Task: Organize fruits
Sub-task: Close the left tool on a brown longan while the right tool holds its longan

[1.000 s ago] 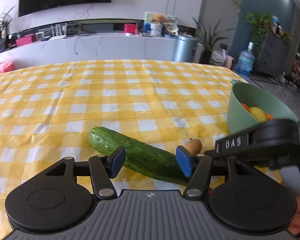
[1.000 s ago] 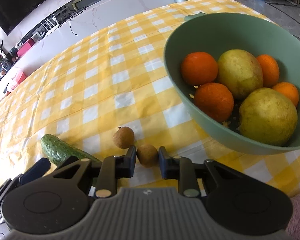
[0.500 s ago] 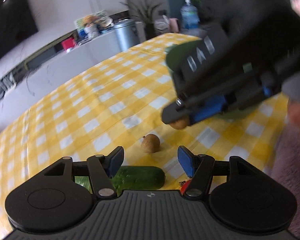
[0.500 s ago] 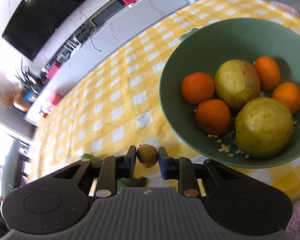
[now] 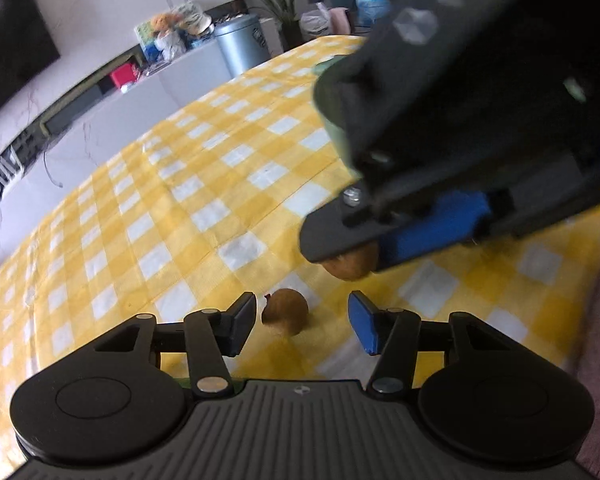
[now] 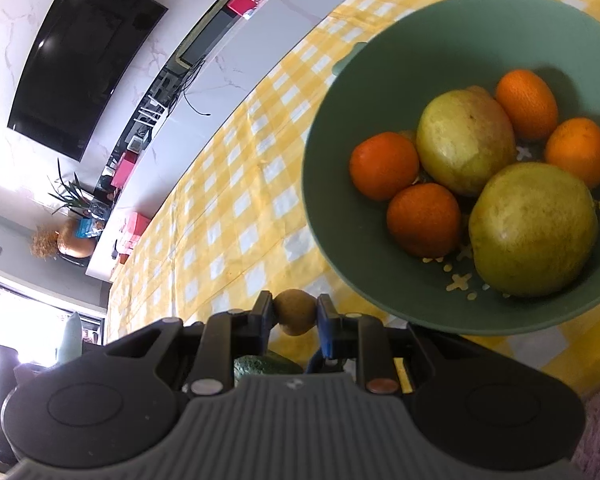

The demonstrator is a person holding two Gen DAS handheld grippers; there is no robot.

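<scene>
Yellow-and-white checked cloth [image 5: 204,184] covers the whole desk, with a long white marble counter, a dark wall screen and a few potted plants behind it.

Nearest me, the left tool [image 5: 302,320] points down at a small brown round fruit [image 5: 286,315] lying on the cloth between its fingers. Its jaws are closing, but the pads are not yet on the fruit, which sits closer to the left finger than the right.

Just ahead of it and to its right, the right tool [image 6: 295,312] is clamped tight on a second small brown fruit [image 6: 295,311], lifted off the cloth. Beyond its tips and to the right waits the pale green round bowl [image 6: 328,184], holding four oranges and two large yellow-green pears. A dark green cucumber end [image 6: 266,366] peeks from under the tool body.

Trouble could come in a few ways, I reckon. The fruit on the cloth is round and off-centre, so the nearer finger may touch first and nudge it away before the other pad arrives. The two tools are crowded together, and a careless swing could knock one against the other and shake the held fruit loose. The carried fruit is also gripped only by a narrow band, so a quick tilt toward the bowl might let it slip short of the rim.
</scene>
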